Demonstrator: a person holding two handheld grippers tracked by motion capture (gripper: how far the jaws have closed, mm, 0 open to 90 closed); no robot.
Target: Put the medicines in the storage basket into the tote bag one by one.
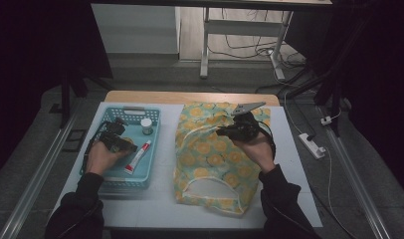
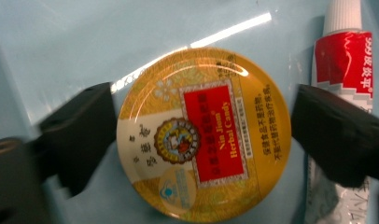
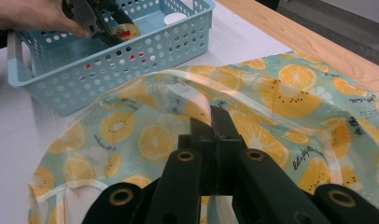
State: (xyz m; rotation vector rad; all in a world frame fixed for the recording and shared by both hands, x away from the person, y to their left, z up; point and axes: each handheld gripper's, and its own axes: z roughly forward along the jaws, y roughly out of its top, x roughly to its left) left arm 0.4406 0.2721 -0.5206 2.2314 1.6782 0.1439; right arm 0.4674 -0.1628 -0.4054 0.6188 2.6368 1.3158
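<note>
The round candy tin point(image 2: 202, 133), mid-frame on the blue basket point(image 1: 151, 164) floor, looks rigid, light and slick-lidded, so the left tongs point(image 2: 201, 135), apart, should pinch its rim, while the right tongs point(image 3: 212, 122) clamp the soft lemon-print bag point(image 3: 281, 98).

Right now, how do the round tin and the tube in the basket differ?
The tin is round, flat and golden yellow, lying label up between the left gripper's open jaws. The tube is long, red and white with a ribbed white cap, lying beside the tin. Both rest on the basket's blue floor.

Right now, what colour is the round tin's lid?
Golden yellow, red label; tin clearest in left gripper view.
</note>
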